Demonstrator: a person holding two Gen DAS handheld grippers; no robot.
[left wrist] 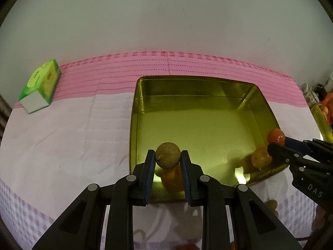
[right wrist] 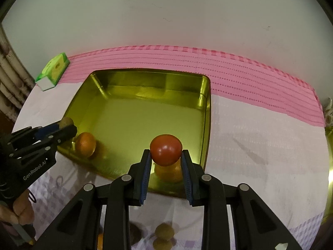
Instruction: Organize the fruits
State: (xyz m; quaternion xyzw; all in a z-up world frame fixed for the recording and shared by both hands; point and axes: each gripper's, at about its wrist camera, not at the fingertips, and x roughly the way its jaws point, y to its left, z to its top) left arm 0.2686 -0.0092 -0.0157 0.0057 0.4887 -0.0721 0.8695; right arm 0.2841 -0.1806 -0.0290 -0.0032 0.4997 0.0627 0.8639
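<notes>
Pink-and-white cloth (left wrist: 62, 137) covers the table, carrying a gold tin (left wrist: 193, 87) with two oranges (right wrist: 85, 143) along its near edge. Left gripper (left wrist: 168, 160) is clamped on a brown fruit (left wrist: 168, 155) above that edge; right gripper (right wrist: 165, 158) is clamped on a red tomato (right wrist: 165, 149) there too.

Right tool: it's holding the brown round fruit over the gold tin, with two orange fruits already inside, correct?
Not quite. The right tool is shut on a red round fruit, as the right wrist view shows; the brown round fruit is in the left tool. The rest holds: it's over the gold tin, with two orange fruits inside.
</notes>
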